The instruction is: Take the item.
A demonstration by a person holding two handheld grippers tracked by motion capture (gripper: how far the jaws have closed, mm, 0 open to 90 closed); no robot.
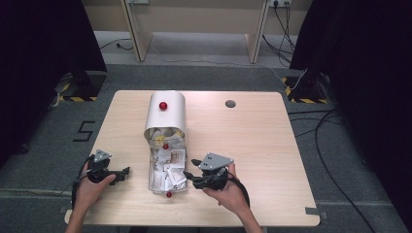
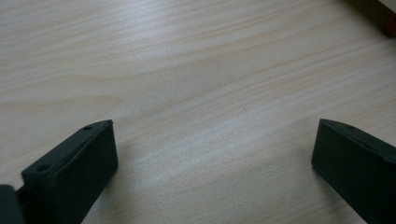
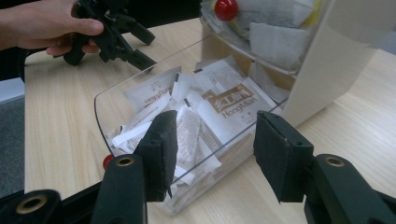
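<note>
the table (image 1: 252,145) is pale wood-grain laminate, smooth with a soft sheen. the tray (image 3: 105,100) looks like clear glossy plastic, holding white paper sachets (image 3: 224,105) with brown print. its cover (image 1: 167,114) is matt cream, and its knobs (image 3: 226,8) are shiny red. the right gripper (image 3: 215,154) is matt black plastic.

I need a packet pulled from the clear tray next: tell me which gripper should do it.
Right. The right gripper is open at the clear tray, facing the packets. The left gripper faces bare table.

Lab-like recording room, bare wooden table (image 1: 252,145) on grey carpet (image 1: 340,194), black curtains (image 1: 369,73), trailing floor cables (image 1: 325,145)
</note>
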